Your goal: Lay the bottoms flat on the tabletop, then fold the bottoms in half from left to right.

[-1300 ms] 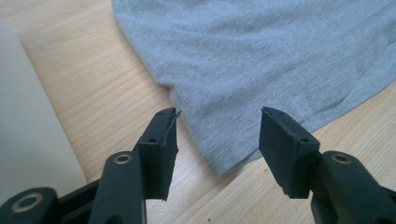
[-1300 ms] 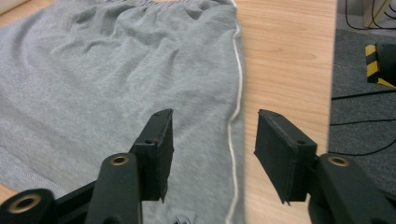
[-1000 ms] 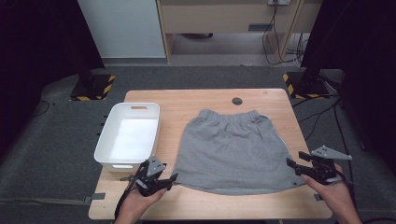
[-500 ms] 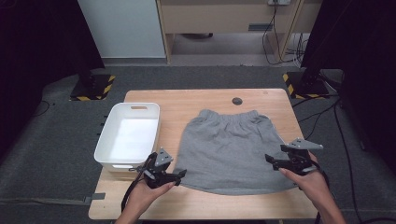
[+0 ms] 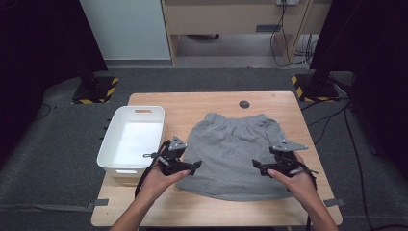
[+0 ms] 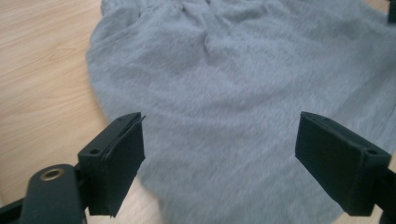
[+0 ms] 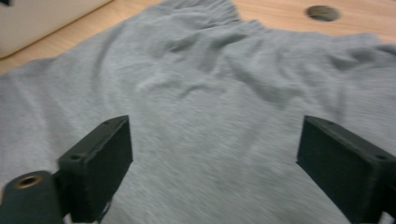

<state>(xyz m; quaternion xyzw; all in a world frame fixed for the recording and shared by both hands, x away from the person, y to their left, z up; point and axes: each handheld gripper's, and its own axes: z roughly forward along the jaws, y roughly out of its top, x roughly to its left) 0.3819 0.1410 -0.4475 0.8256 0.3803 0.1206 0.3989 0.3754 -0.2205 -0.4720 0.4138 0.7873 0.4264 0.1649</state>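
Note:
Grey shorts [image 5: 231, 144] lie flat on the wooden table [image 5: 192, 102], waistband at the far side. My left gripper [image 5: 195, 165] hovers over the shorts' left edge and points right. My right gripper [image 5: 256, 165] hovers over the right part and points left. In the left gripper view the gripper [image 6: 219, 163] has its jaws wide apart above the grey cloth [image 6: 233, 84]. The right gripper [image 7: 215, 168] stands the same way over the cloth [image 7: 210, 88]. Both pairs of jaws have just been opening, and nothing sits between the pads of either.
A white plastic bin [image 5: 107, 144] stands on the table left of the shorts, close to my left hand; its corner [image 7: 37, 14] shows in the right gripper view. A dark round hole [image 5: 244, 104] [image 7: 322, 12] sits in the tabletop beyond the waistband.
Both hands have moved inward from the hem corners, over the shorts and toward each other. Both pairs of jaws stand wider apart than before. The shorts lie as they did.

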